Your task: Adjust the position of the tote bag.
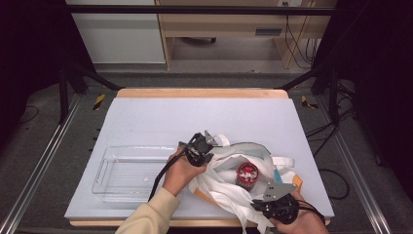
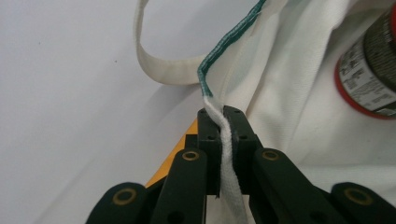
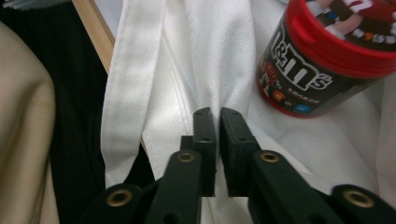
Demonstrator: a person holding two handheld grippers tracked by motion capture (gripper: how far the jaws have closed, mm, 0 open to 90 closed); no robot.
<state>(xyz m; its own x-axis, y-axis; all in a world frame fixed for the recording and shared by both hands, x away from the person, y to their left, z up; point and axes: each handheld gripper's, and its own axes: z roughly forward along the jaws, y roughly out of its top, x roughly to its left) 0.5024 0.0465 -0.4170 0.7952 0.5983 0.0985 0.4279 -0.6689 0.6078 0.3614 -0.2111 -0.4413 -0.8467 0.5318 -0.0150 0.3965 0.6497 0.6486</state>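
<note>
Holding the white cloth bag [image 1: 229,175] open near the front right corner of the bench [image 1: 146,117], one gripper on each side of its mouth. Left gripper [image 2: 223,122] pinched tight on the bag's rim, right where the green stitched edge [image 2: 229,42] ends, with a strip of white cloth squeezed between the jaws. Right gripper [image 3: 217,122] almost closed at the near side of the bag, with a thin gap between the jaws; white cloth just past the tips, but hard to tell if any is truly pinched there. Seen from the high view: left gripper [image 1: 198,148] at the bag's left side, right gripper [image 1: 275,202] at the bag's front, close to the front edge of the bench. Sitting upright inside the open bag, a round candy tub [image 1: 246,174] with a red lid. Lying loose on the bench beside the left gripper, a bag handle [image 2: 163,70]. Resting left of the bag, near the front left corner, a clear plastic tray [image 1: 131,171].
</note>
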